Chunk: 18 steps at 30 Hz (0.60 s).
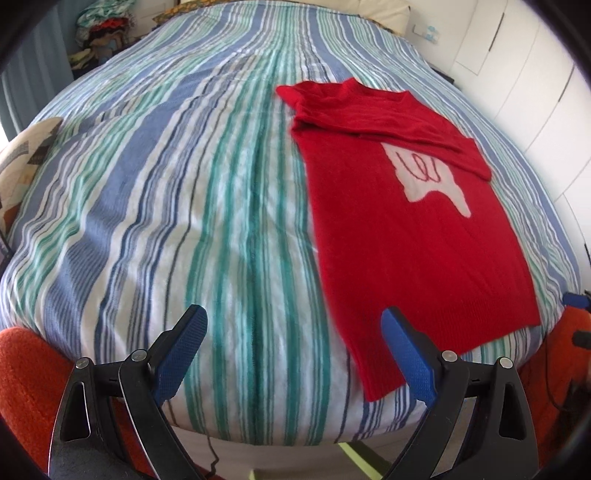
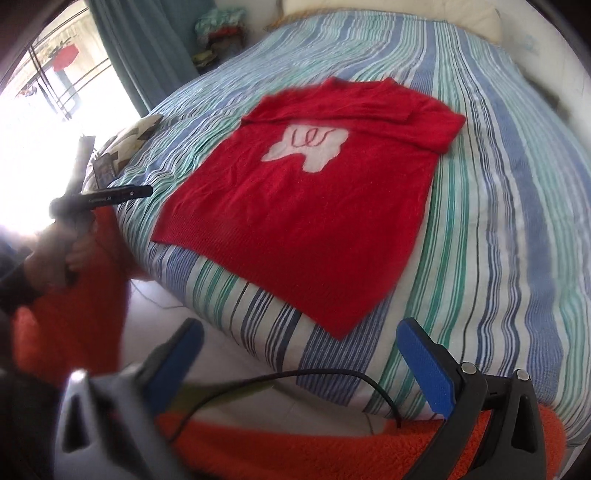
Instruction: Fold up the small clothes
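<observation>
A small red knit sweater [image 1: 417, 236] with a white patch on its chest lies flat on the striped bedspread [image 1: 184, 203], sleeves folded across the top. Its hem reaches the bed's near edge. It also shows in the right wrist view [image 2: 306, 218]. My left gripper [image 1: 295, 350] is open and empty, above the bed's near edge, with its right finger over the sweater's lower left corner. My right gripper [image 2: 299, 354] is open and empty, just off the bed's edge, short of the sweater's lower right corner. The left gripper's body [image 2: 107, 195] shows at the left of the right wrist view.
A patterned pillow [image 1: 26, 155] lies at the bed's left side. A pile of clothes [image 1: 103, 29] sits beyond the bed. White cupboards [image 1: 535, 74] stand at the right. An orange fleece [image 2: 332, 454] and a black cable [image 2: 295, 380] lie below the grippers.
</observation>
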{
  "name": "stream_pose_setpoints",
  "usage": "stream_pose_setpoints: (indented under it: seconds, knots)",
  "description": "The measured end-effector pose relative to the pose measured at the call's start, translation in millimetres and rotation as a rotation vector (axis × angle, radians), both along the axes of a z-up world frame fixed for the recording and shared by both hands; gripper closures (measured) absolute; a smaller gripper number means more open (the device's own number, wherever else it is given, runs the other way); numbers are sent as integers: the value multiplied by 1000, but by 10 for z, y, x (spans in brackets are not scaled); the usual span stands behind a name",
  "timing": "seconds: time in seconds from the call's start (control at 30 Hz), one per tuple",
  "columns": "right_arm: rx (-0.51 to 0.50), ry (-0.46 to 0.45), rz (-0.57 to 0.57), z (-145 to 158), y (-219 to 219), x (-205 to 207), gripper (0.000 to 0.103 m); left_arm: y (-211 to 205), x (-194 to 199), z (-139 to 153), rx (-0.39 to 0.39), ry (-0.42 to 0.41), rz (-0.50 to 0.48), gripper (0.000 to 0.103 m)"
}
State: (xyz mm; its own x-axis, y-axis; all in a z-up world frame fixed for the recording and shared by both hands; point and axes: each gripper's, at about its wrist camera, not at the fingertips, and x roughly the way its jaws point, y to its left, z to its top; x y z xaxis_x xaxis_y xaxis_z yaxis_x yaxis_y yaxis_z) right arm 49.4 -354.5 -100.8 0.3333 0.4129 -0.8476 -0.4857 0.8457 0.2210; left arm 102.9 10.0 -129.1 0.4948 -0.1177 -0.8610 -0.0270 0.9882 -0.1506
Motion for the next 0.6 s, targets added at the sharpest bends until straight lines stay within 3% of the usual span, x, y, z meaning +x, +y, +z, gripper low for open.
stream_pose_setpoints:
  seconds: [0.13,0.23,0.6]
  knots:
    - [104,134,-124,-226,-100,330,0,-122,33,-122,-8,38,-42,7]
    - [123,181,-220,-354,-186,487,0,-155,21,-130,-1,39,-51,7]
    - [85,68,-283,-174,-272,346,0,-119,-3,-150,-1,32,-45,7]
